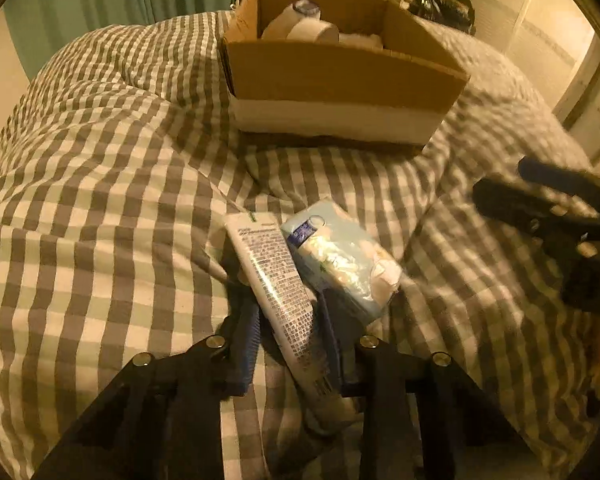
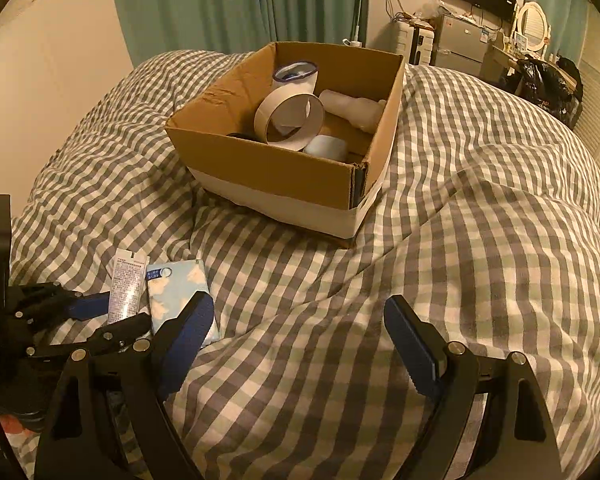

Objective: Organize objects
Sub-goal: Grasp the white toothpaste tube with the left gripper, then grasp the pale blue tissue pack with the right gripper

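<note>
Blue-padded and black-framed, the left hand-held gripper (image 1: 290,316) points steeply down at the bed with its jaws drawn in narrow around a white printed tube (image 1: 278,280); the pads look to be against its sides, though blur hides the exact contact. Just beside the tube, touching it, lies a soft pale-blue tissue pack (image 1: 340,256) in glossy wrap. The right hand-held gripper (image 2: 300,340) hangs wide open with nothing between its jaws, over bare checked quilt (image 2: 480,240), near the pack. That quilt is puffy, creased, grey and white gingham, with broad free room on both sides of the grippers. Farther off, toward the bed's far edge, sits an open cardboard box (image 2: 272,168) with a white band round its base, holding a tape roll (image 2: 288,120), a cup (image 2: 294,74) and pale bundles. Green curtains (image 2: 220,4) hang beyond the far edge.
</note>
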A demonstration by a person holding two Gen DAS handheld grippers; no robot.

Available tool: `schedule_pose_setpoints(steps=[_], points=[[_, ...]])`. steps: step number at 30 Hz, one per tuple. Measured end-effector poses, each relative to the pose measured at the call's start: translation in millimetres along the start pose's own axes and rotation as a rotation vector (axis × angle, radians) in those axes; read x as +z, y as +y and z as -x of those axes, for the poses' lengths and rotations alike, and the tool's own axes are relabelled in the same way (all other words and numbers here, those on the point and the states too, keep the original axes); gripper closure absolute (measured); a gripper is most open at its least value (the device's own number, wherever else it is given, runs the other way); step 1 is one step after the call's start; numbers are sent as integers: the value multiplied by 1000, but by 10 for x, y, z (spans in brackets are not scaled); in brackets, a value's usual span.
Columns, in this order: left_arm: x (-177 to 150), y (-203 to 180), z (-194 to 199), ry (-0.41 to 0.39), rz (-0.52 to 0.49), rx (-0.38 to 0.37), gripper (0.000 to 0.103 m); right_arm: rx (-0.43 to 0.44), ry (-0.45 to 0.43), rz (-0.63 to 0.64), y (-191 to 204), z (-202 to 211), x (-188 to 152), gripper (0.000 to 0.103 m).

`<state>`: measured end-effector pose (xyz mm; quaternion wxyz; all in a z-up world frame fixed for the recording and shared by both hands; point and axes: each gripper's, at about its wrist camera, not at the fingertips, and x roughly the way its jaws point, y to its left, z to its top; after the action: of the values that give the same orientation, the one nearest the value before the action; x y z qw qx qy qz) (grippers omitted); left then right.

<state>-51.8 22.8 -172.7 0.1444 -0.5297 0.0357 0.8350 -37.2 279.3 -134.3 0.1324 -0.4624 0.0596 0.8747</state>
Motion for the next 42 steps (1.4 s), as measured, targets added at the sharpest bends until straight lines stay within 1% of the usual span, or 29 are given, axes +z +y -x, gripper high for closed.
schedule_pose_setpoints(steps=[2, 5, 10, 13, 18, 22, 26, 30, 31, 32, 33, 35, 36, 39, 42], points=[[10, 23, 79, -25, 11, -6, 79, -1, -2, 5, 8, 4, -2, 16], [49, 65, 199, -65, 26, 5, 82, 2, -2, 17, 42, 1, 2, 16], [172, 169, 396, -144, 22, 83, 85, 21, 12, 51, 153, -58, 25, 16], [224, 271, 491, -175, 22, 107, 86, 48, 26, 80, 265, -120, 50, 16], [269, 418, 560, -200, 27, 159, 86, 134, 66, 139, 516, -272, 92, 16], [283, 523, 549, -200, 43, 176, 86, 178, 130, 167, 695, -503, 104, 16], [270, 565, 498, -191, 46, 174, 87, 159, 192, 198, 813, -718, 63, 16], [266, 589, 462, -183, 49, 166, 87, 165, 236, 221, 899, -864, 11, 16], [265, 590, 460, -183, 49, 164, 87, 164, 240, 227, 913, -872, -2, 17], [264, 587, 458, -181, 48, 163, 87, 166, 238, 231, 921, -864, -10, 23], [262, 587, 456, -181, 47, 163, 87, 178, 235, 235, 933, -840, -18, 33], [263, 585, 455, -181, 48, 163, 87, 178, 224, 251, 966, -791, -41, 42], [263, 584, 454, -181, 47, 164, 87, 163, 215, 264, 982, -762, -55, 50], [266, 578, 458, -182, 43, 168, 87, 129, 176, 288, 1014, -649, -73, 52], [264, 562, 485, -186, 39, 175, 87, 77, 109, 300, 1020, -462, -53, 53]])
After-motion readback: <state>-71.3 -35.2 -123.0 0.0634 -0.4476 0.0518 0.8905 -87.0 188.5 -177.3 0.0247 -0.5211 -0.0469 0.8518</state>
